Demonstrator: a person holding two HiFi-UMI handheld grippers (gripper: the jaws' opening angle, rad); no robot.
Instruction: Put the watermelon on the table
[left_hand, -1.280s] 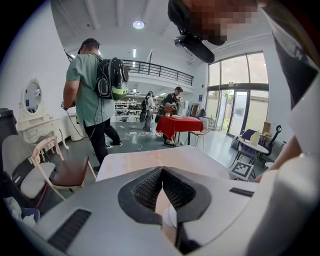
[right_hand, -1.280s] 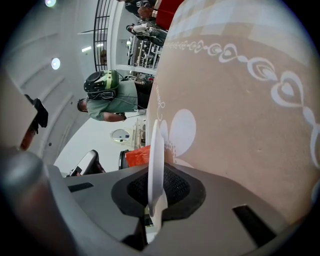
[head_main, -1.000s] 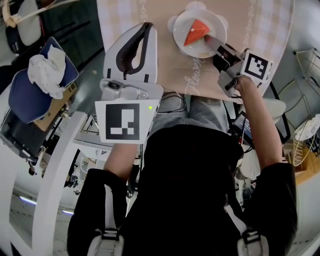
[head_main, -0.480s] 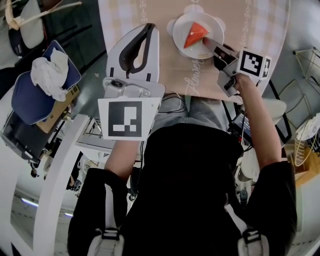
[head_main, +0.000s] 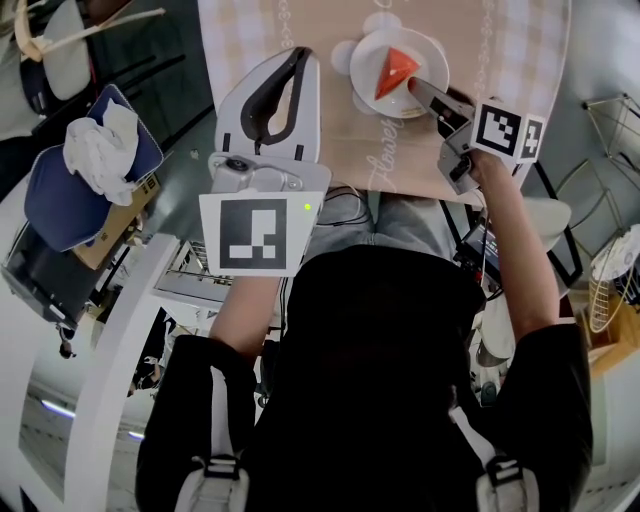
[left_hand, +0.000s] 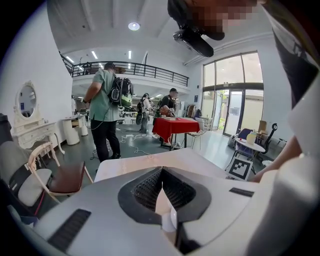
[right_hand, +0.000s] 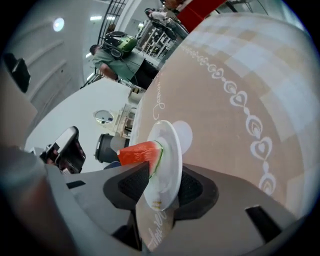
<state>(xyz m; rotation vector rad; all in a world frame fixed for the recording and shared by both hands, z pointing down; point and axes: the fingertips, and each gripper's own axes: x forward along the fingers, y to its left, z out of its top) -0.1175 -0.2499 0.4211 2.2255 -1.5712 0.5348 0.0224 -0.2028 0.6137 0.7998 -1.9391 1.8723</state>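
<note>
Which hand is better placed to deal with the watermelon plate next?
Right: the right gripper is at the plate, jaws opening around its rim. The left gripper is shut, away from it.

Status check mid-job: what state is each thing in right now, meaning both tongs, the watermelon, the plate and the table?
left tongs: shut, nothing between them.
right tongs: jaws opening, plate rim between them, not clamped.
watermelon: one slice, lying on the plate.
plate: resting flat on the table.
table: covered with a checked cloth.
</note>
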